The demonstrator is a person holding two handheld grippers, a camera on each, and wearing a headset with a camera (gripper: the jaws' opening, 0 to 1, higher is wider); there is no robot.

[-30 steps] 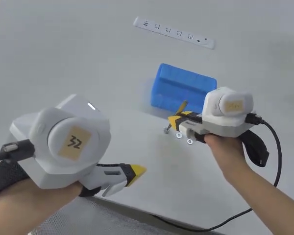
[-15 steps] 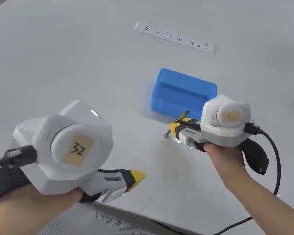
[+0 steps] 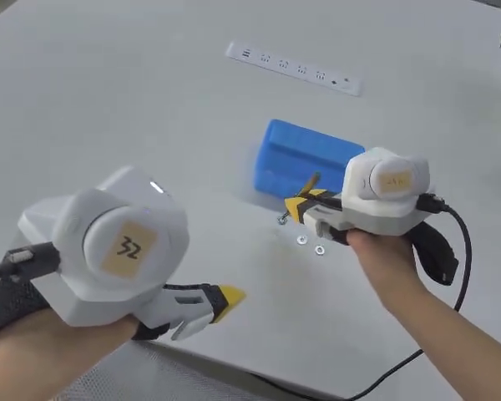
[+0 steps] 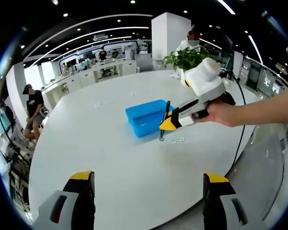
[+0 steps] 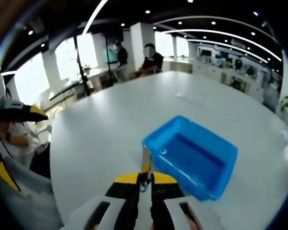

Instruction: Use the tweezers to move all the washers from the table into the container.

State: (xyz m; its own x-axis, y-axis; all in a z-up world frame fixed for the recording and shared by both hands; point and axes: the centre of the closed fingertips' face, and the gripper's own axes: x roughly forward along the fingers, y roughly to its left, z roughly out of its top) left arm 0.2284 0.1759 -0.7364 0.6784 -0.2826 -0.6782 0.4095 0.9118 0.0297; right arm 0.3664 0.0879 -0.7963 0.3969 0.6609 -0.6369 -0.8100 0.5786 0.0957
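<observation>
**Tweezers tip down by the container, two washers loose on the table**

My left gripper (image 3: 210, 306) hangs at the near left, its tips just over the near edge of the table (image 3: 108, 100). Its jaws are spread wide with nothing between them, and its own view shows bare tabletop in the gap. A white power strip (image 3: 292, 65) lies on the far side of the table.

Right of centre stands the blue container (image 3: 305, 150), open side up. My right gripper (image 3: 303, 206) is just on its near side, jaws pressed together on the tweezers (image 3: 312, 181), which stick out past the yellow tips. In the right gripper view the tweezers point toward the container's near left corner. In the left gripper view they stand almost upright, tip down at the table just in front of the container. Whether the tip has hold of a washer I cannot tell.

Two washers (image 3: 301, 241) lie flat on the table just right of the tip and a little nearer to me. They are close together under my right gripper and apart from the container.
</observation>
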